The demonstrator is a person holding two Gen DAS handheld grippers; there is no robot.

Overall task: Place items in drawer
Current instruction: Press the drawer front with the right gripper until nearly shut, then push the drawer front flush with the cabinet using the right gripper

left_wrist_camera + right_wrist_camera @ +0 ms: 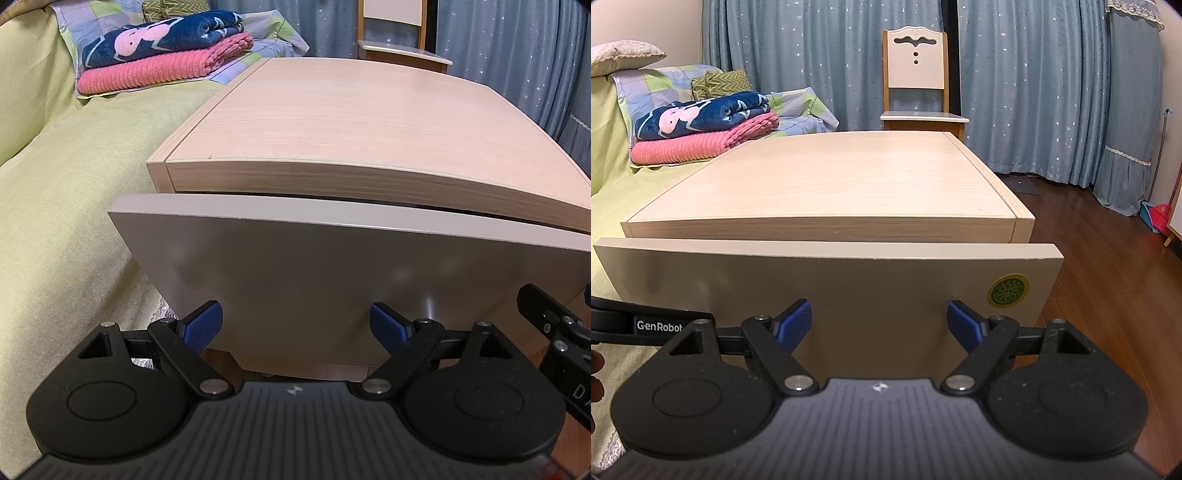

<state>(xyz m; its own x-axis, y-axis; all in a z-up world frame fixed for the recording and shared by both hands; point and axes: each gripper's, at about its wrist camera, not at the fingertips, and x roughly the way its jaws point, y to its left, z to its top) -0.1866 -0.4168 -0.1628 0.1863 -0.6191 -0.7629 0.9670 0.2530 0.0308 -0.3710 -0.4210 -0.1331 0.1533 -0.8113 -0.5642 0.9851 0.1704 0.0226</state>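
Both tools face the grey drawer front of the bedside cabinet, which stands out a crack from the cabinet's front edge. The left hand-held gripper and right hand-held gripper are spread wide and carry nothing. No items show on top; the drawer seems nearly closed, so pushing it flush looks next.

left gripper: black body, ribbed grey top plate, two round black discs, silver pivot screws, blue textured pads | right gripper: same black build, blue pads, small white logo on the plate, dust specks on discs | black bar left of right gripper: white "GenRobot" lettering
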